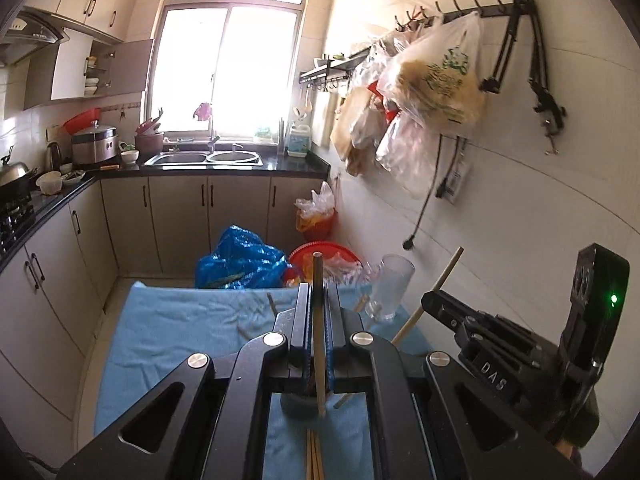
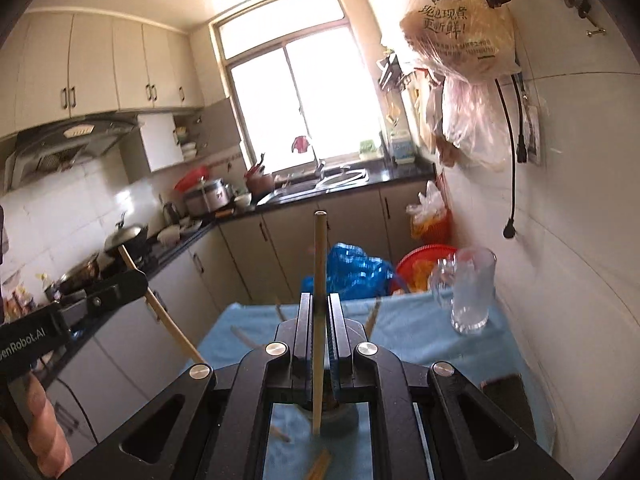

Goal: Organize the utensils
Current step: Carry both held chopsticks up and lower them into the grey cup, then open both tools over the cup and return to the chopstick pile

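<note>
My left gripper (image 1: 318, 292) is shut on a wooden chopstick (image 1: 317, 320) that stands upright between its jaws, above a table under a blue cloth (image 1: 192, 332). My right gripper (image 2: 320, 300) is shut on another chopstick (image 2: 319, 280), also upright. Each gripper shows in the other's view: the right one (image 1: 434, 298) holding its slanted chopstick (image 1: 444, 276), the left one (image 2: 132, 280) with its chopstick (image 2: 168, 320). A clear glass mug (image 2: 468, 292) stands at the cloth's far right; it also shows in the left wrist view (image 1: 390, 286). Several loose chopsticks (image 1: 314, 456) lie on the cloth.
A white tiled wall (image 1: 520, 220) with hanging plastic bags (image 1: 432, 80) runs along the right. Beyond the table lie a blue bag (image 1: 240, 260) and a red basin (image 1: 324, 252). Kitchen counters (image 1: 180, 168) with a sink stand behind. A dark object (image 2: 504, 396) lies on the table's right.
</note>
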A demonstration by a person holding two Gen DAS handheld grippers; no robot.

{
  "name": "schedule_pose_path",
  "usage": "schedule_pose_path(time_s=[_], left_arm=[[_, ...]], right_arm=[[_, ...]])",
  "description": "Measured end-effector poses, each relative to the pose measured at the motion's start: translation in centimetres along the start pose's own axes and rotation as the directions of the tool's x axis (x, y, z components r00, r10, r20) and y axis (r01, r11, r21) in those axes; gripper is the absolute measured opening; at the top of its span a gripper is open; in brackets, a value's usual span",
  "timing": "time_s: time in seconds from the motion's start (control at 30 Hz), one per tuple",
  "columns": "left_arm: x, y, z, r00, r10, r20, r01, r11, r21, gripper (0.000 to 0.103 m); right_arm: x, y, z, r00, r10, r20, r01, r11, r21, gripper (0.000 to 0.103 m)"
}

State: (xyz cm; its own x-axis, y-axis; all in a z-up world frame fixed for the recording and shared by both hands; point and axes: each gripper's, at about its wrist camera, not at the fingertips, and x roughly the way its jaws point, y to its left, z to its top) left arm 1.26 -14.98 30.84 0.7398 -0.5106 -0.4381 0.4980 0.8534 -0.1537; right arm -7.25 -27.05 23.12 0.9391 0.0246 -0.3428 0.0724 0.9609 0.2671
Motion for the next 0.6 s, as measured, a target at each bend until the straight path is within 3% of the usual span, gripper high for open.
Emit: schedule_pose_path(time_s=[0.2, 0.37, 0.6], left_arm=[[4.9, -0.1, 0.9, 0.999, 0.036, -0.006, -0.036, 0.999, 0.023, 0.005], [9.7, -0.1, -1.1, 0.993, 0.041, -0.110, -0.037, 0.999, 0.032, 0.005], [11.2, 1.1, -2.7, 0.988, 0.053, -0.143, -0.053, 0.999, 0.004, 0.005]], right_arm=[[4.3, -0.3, 0.3, 0.999, -0.039, 0.011, 0.039, 0.999, -0.001, 0.007], [8.2, -1.4, -1.9, 0.994, -0.050, -0.095, 0.052, 0.998, 0.024, 0.007], [11.1, -3.5, -3.8, 0.982, -0.061, -0.177, 0.072, 0.996, 0.054, 0.008]])
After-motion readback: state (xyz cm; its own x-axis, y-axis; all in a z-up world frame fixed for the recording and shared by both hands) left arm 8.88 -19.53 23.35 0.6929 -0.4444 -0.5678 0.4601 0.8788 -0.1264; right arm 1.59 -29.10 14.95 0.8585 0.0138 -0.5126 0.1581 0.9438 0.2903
